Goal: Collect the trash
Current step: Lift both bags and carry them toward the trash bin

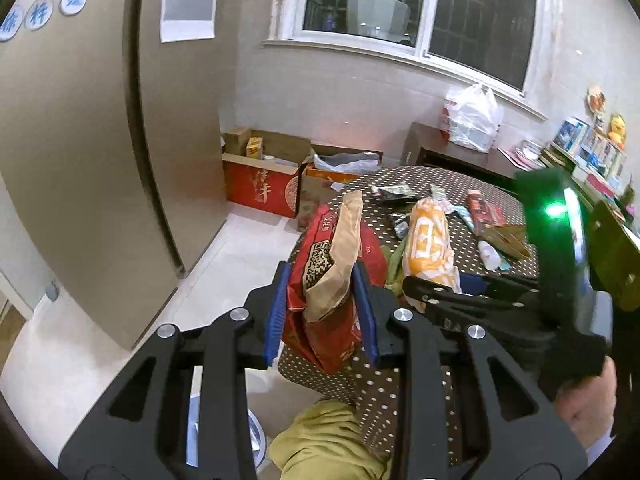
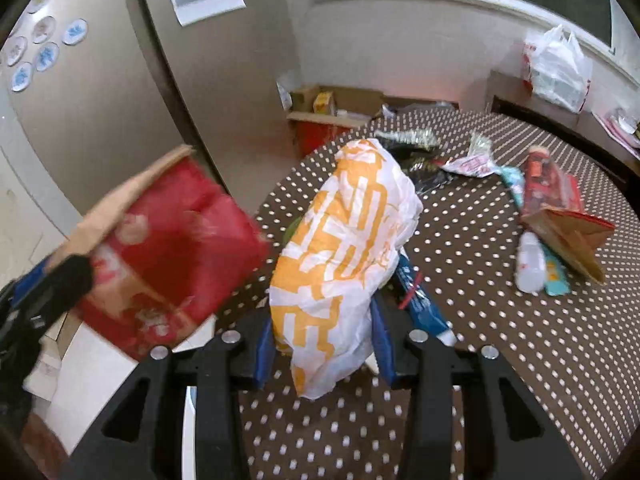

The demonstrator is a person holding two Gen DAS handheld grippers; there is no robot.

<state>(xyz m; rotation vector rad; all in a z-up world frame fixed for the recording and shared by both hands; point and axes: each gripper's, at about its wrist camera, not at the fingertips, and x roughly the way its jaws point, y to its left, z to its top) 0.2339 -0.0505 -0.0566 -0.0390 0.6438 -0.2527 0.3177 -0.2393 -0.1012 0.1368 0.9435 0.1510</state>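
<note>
While the left gripper (image 1: 323,312) is closed on a red paper bag (image 1: 332,280), holding it by its crumpled middle past the edge of the dotted table (image 1: 460,184), the right gripper (image 2: 325,344) pinches the lower end of a white and orange plastic bag (image 2: 344,248) above the table top. Both bags look light and soft, so a grip on gathered material seems safest. More wrappers (image 2: 472,166), a small white bottle (image 2: 530,262) and a torn carton (image 2: 560,216) lie well apart, further on the table.

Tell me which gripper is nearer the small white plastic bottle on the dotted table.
Right. The right gripper, shut on the orange-and-white plastic bag, sits beside the small white plastic bottle; the left gripper holds the red paper bag farther off.
</note>
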